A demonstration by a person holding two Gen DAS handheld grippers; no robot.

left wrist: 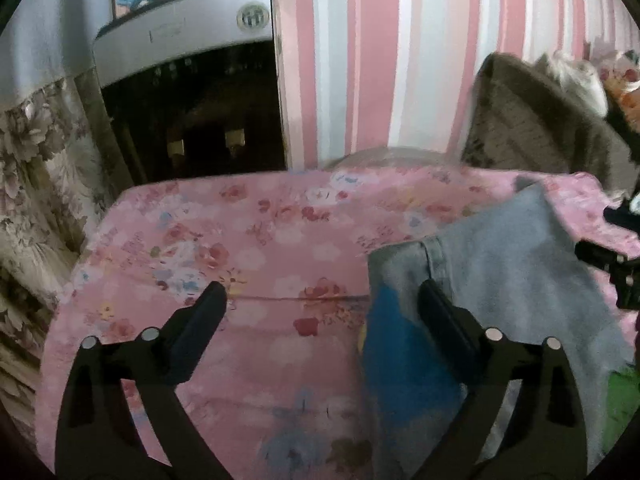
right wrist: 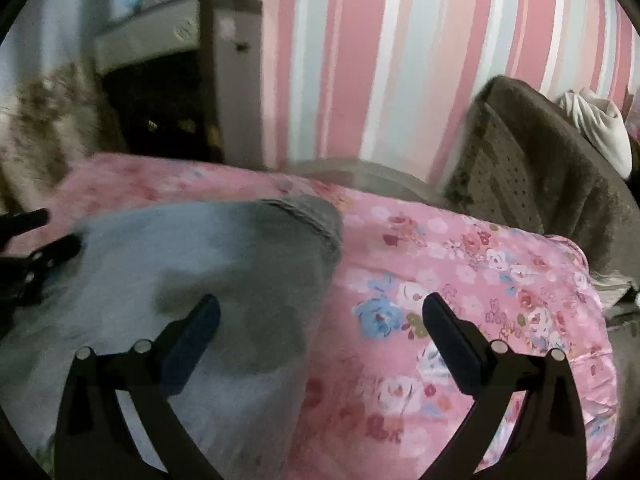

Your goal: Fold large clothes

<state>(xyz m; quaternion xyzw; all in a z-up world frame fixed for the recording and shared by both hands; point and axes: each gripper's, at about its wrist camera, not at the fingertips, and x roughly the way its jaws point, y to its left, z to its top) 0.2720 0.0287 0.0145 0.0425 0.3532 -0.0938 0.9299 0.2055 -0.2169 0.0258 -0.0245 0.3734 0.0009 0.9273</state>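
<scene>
The left gripper point(left wrist: 322, 300) hung nearest the lens with its jaws spread wide and nothing between them, its inner finger over the left edge of the grey garment point(left wrist: 516, 268). The right gripper point(right wrist: 320, 312) was equally wide apart and empty, straddling the garment's right edge. The garment lay on the pink floral bedsheet point(left wrist: 240, 240), at about 3 o'clock in the left view and 9 o'clock in the right.

The likeliest fault, judging from this, was a jaw pinching the sheet together with the garment, since both fabrics lay flush. Uneven grabs could also skew the fold. A blue print point(left wrist: 400, 344) showed near the edge.
</scene>
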